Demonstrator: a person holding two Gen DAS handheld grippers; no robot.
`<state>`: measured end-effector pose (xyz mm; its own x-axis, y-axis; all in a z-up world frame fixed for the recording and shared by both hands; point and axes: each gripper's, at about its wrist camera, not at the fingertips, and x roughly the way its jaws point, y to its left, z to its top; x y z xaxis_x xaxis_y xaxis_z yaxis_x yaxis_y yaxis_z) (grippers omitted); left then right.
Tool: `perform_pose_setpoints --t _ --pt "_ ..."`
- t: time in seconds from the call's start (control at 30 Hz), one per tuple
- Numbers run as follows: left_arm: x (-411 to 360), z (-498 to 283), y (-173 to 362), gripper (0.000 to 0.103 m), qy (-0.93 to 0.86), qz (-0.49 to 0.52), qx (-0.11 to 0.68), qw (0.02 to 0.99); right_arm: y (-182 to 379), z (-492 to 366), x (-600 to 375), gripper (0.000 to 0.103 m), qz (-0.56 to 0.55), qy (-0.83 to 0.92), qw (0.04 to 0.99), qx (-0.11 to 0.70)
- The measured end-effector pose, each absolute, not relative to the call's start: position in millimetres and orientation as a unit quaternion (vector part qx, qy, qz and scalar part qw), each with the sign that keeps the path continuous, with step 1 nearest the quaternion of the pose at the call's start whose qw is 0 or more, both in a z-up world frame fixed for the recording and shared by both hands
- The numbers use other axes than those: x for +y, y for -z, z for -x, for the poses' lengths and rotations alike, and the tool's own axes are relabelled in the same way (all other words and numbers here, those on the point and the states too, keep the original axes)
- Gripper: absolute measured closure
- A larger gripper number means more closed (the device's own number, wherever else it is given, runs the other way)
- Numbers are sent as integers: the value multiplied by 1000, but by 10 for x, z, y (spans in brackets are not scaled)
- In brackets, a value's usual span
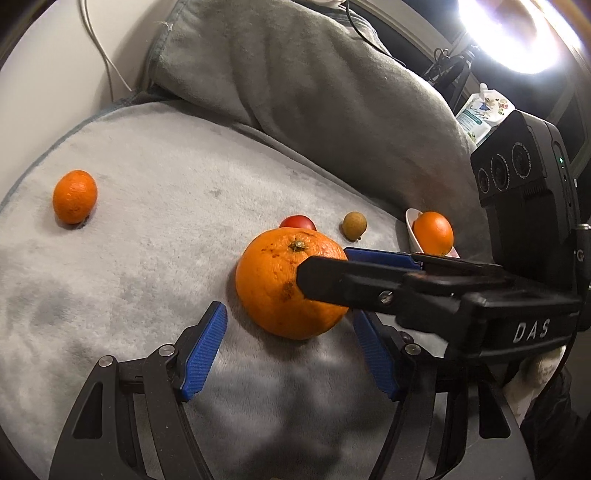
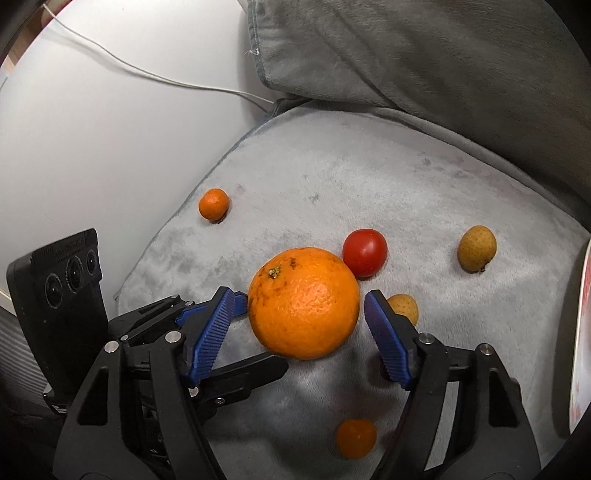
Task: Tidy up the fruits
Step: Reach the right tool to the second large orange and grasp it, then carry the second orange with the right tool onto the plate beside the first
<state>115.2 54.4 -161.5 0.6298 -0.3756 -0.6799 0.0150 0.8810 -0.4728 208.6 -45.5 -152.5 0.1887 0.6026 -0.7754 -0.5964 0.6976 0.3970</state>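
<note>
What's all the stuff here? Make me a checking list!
Surface: grey fleece blanket, rumpled at the back.
Job's things: big orange; small mandarin; second mandarin; red tomato; two brown longans; an orange in a white dish.
Clutter: printed pouch.
Grippers: right gripper straddles the big orange, pads not touching; left gripper open beside it.
Cables: white cable.
Surroundings: white wall, bright lamp.

Grey plush blanket (image 1: 129,266) beside a white wall (image 2: 92,129), bright lamp (image 1: 517,33) overhead.
</note>
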Motion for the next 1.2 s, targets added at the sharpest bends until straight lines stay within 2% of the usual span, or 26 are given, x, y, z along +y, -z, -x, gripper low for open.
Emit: perform_pose_setpoints --t 0.13,0.33,1.2 --pt "539 -1179 1621 34 114 220 419 873 1555 -2087 -395 31 13 -387 771 505" --pt "540 -1210 1635 41 116 225 422 871 1575 -2093 -366 35 26 -384 774 503" --pt "231 -1136 1388 42 130 198 400 885 1290 -1879 -674 36 22 -373 802 466"
